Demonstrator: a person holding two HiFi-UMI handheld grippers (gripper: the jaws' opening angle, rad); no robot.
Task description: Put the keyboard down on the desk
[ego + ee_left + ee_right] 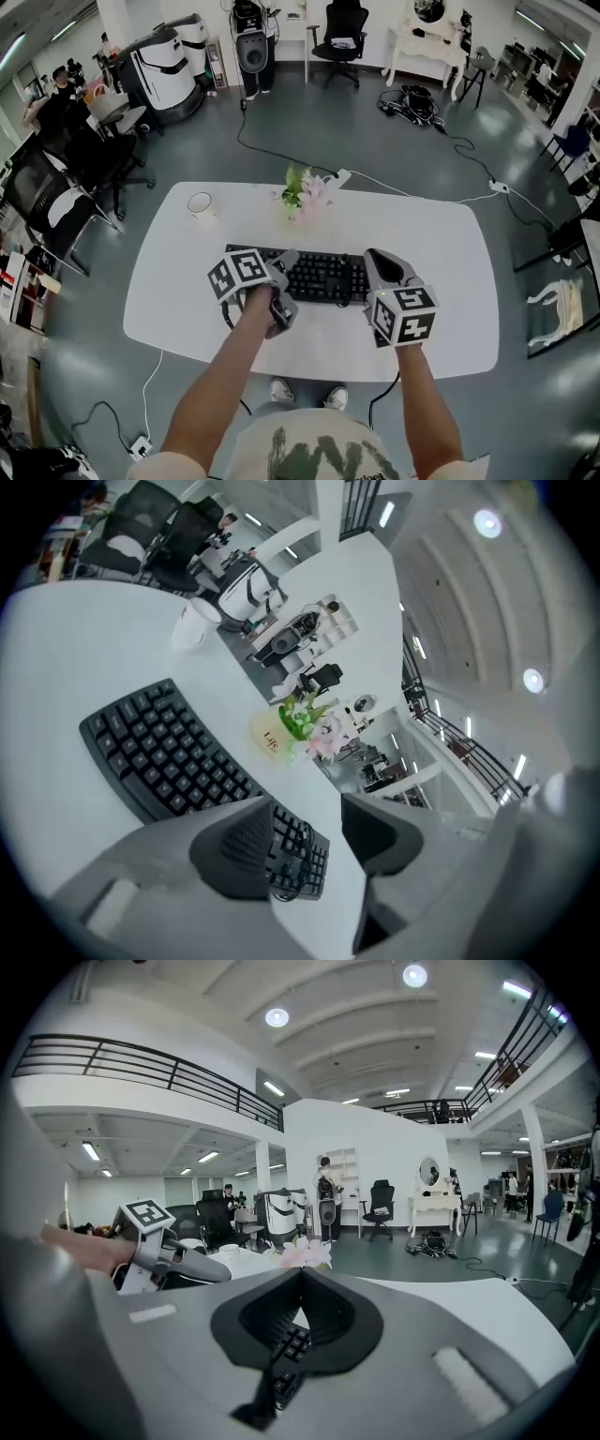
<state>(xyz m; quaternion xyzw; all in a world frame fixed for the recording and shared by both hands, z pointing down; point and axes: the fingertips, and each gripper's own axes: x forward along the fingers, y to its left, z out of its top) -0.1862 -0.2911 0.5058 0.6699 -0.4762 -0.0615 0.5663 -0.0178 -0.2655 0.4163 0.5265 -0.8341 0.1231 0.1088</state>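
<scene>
A black keyboard (323, 277) lies across the middle of the white desk (441, 281). My left gripper (284, 286) is at its left end and stands open. In the left gripper view one jaw covers the keyboard's (159, 747) near end, and the other jaw stands apart from it over bare desk, so the left gripper (309, 832) presses on nothing. My right gripper (380, 272) is at the keyboard's right end. In the right gripper view the right gripper (300, 1283) has its pads closed around the keyboard's (286, 1349) edge.
A white mug (201, 203) stands at the desk's far left, and a small pot of flowers (302, 190) stands just behind the keyboard. Cables run over the floor beyond the desk. Black office chairs (56, 187) stand to the left.
</scene>
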